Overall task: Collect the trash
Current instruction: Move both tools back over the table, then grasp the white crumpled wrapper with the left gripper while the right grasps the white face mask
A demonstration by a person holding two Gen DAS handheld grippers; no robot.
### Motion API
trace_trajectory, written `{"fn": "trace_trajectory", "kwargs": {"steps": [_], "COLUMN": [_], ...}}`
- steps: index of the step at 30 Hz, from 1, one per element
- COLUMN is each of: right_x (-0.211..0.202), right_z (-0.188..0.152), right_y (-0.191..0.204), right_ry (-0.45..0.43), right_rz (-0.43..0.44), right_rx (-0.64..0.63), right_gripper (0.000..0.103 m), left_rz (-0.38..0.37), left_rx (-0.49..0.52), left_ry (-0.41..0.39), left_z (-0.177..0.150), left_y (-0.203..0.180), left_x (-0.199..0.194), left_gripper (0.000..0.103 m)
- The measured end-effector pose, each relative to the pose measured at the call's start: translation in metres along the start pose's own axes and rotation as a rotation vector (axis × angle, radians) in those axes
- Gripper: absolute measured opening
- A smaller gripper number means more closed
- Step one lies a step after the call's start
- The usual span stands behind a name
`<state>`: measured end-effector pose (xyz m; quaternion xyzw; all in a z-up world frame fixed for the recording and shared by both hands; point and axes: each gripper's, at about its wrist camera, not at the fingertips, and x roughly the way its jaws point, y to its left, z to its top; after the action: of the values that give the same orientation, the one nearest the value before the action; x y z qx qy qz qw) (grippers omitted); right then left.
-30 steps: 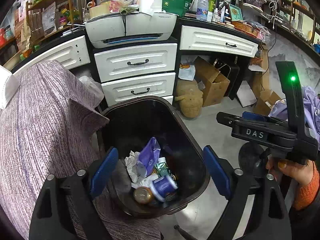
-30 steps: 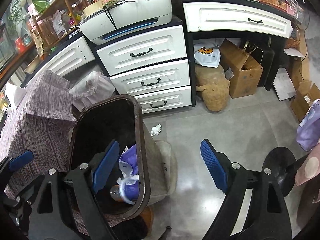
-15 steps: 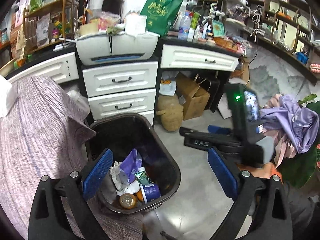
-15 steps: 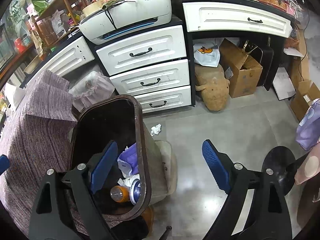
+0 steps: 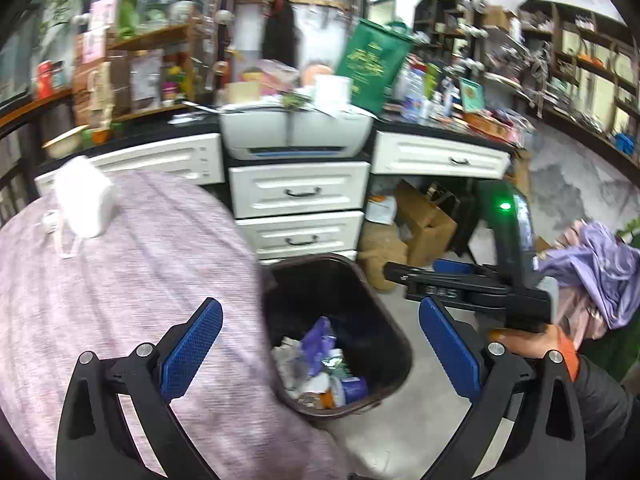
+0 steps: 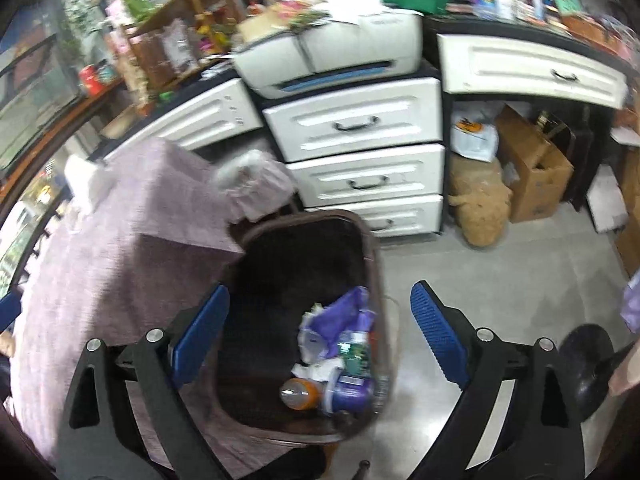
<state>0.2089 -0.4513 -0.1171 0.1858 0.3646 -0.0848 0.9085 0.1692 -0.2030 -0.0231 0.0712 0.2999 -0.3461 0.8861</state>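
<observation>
A dark brown trash bin point(image 5: 396, 344) stands on the floor beside a purple-clothed table point(image 5: 100, 288). It holds trash: a purple wrapper point(image 5: 316, 340), crumpled tissue, a green packet, a purple cup and an orange bottle point(image 6: 300, 392). My left gripper point(image 5: 320, 348) is open and empty, above the bin and table edge. My right gripper point(image 6: 320, 336) is open and empty, over the bin point(image 6: 372, 248). The right gripper's body also shows in the left wrist view point(image 5: 472, 284).
A white box point(image 5: 86, 200) lies on the table's far side. White drawers point(image 5: 298, 192) with a printer point(image 5: 296, 132) on top stand behind the bin. Cardboard boxes point(image 6: 532, 172) and a brown plush toy point(image 6: 480, 204) sit under the desk. A black chair base point(image 6: 588, 364) is at the right.
Both grippers have risen and tilted back from the bin, the left one shifting left over the table. Both stay open and empty.
</observation>
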Motion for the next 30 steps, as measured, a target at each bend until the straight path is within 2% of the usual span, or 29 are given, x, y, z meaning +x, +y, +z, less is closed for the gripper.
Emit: {"fn": "trace_trajectory", "kwargs": {"steps": [7, 13, 20, 26, 30], "right_x": [0.007, 0.018, 0.04, 0.073, 0.104], "right_z": [0.016, 0.023, 0.041, 0.074, 0.094], "right_y": [0.072, 0.136, 0.213, 0.274, 0.312], "right_ry": [0.006, 0.043, 0.077, 0.091, 0.105], "right_rz": [0.126, 0.24, 0.345, 0.424, 0.428], "right_rx": [-0.139, -0.253, -0.39, -0.489, -0.572], "right_gripper": [0.093, 0.094, 0.095, 0.095, 0.095], "left_rz": [0.155, 0.281, 0.397, 0.421, 0.445], "left_rx": [-0.02, -0.057, -0.166, -0.235, -0.248], "left_ry": [-0.033, -0.01, 0.008, 0.031, 0.058], "left_z": [-0.001, -0.009, -0.007, 0.004, 0.017], "left_y": [0.05, 0.104, 0.185, 0.252, 0.292], "left_x": [-0.025, -0.038, -0.059, -0.051, -0.03], "left_gripper": [0.098, 0.098, 0.097, 0.097, 0.097]}}
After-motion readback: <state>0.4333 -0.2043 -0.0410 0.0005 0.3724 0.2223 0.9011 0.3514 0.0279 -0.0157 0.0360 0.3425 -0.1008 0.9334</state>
